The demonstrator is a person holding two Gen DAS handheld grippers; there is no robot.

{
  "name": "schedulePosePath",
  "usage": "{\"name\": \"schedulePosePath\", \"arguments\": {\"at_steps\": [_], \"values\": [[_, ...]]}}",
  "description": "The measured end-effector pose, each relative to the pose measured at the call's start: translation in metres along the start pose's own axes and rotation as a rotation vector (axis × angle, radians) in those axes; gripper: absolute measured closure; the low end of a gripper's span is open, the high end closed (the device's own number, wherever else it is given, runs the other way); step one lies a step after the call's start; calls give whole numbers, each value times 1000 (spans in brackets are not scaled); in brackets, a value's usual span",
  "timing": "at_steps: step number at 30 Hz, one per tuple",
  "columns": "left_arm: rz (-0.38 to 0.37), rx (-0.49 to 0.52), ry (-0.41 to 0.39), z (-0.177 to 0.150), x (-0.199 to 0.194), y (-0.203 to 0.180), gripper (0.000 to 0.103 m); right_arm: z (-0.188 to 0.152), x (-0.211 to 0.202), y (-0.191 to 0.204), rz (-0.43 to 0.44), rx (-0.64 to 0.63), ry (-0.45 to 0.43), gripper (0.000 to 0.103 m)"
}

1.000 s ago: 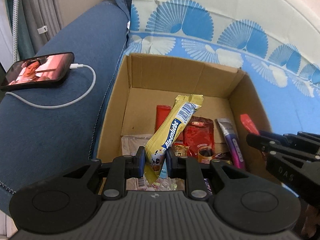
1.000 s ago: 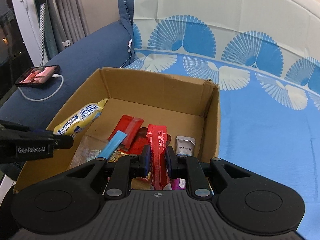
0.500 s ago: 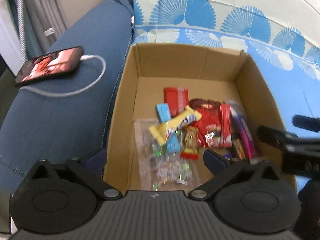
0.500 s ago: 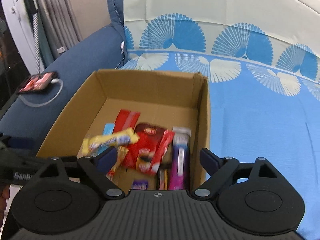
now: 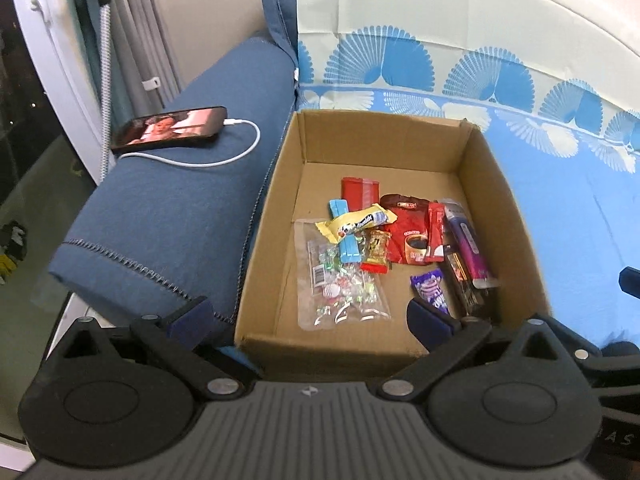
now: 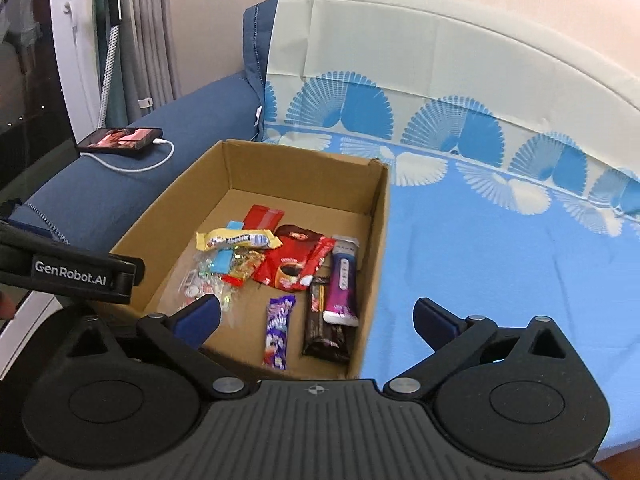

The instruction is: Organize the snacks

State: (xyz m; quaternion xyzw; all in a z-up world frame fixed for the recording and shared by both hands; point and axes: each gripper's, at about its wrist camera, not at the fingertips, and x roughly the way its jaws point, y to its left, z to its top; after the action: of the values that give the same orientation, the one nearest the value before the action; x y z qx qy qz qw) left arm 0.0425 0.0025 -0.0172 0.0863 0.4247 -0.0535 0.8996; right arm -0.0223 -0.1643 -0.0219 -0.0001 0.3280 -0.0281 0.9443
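The left tool (image 5: 308, 314) hovers above the near edge of the cardboard box (image 5: 372, 346) with its jaws spread wide and nothing between them; they have just been opening. The right tool (image 6: 318, 316) hangs over the box's near right corner, its jaws likewise wide apart and empty, and they too have just been opening. The box sits on a sofa seat covered with a blue cloth (image 6: 500, 264) printed with fan shapes, close against the dark blue armrest (image 5: 172, 208). All the snacks lie loose on the box floor: a yellow bar (image 5: 354, 222) rests across a light blue stick (image 5: 346, 236), with a red flat pack (image 5: 360, 190) behind them. A clear bag of sweets (image 5: 342, 282) lies in the near left part, a small gold-and-red candy (image 5: 376, 250) touching its far edge. A red coffee sachet (image 5: 408, 234) lies in the middle with a narrow red stick (image 5: 435, 236) on its right side. Along the right wall lie a purple tube pack (image 5: 466, 246), a dark brown bar (image 5: 462, 280) and a small purple wrapper (image 5: 430, 286). On the armrest a phone (image 5: 170, 132) with a lit screen lies plugged into a white cable (image 5: 224, 156).
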Motion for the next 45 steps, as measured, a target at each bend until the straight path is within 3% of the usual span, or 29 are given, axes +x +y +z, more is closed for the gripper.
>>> {"name": "schedulePosePath", "arguments": {"at_steps": [6, 10, 15, 26, 32, 45], "values": [[25, -45, -61, -22, -27, 4, 0, -13, -28, 4, -32, 3, -27, 0], [-5, -6, -76, -28, -39, 5, 0, -17, -40, 9, -42, -3, -43, 0], [-62, -7, -37, -31, -44, 8, 0, -20, -49, 17, -59, -54, -61, 0], [40, 6, -12, -40, -37, 6, 0, -22, -36, 20, -21, -73, -32, 0], [9, 6, 20, -38, -28, 2, 0, -25, -33, 17, -22, -72, -21, 0], [28, 20, 18, -39, -25, -3, 0, -27, -31, 14, -20, -64, -18, 0]]}}
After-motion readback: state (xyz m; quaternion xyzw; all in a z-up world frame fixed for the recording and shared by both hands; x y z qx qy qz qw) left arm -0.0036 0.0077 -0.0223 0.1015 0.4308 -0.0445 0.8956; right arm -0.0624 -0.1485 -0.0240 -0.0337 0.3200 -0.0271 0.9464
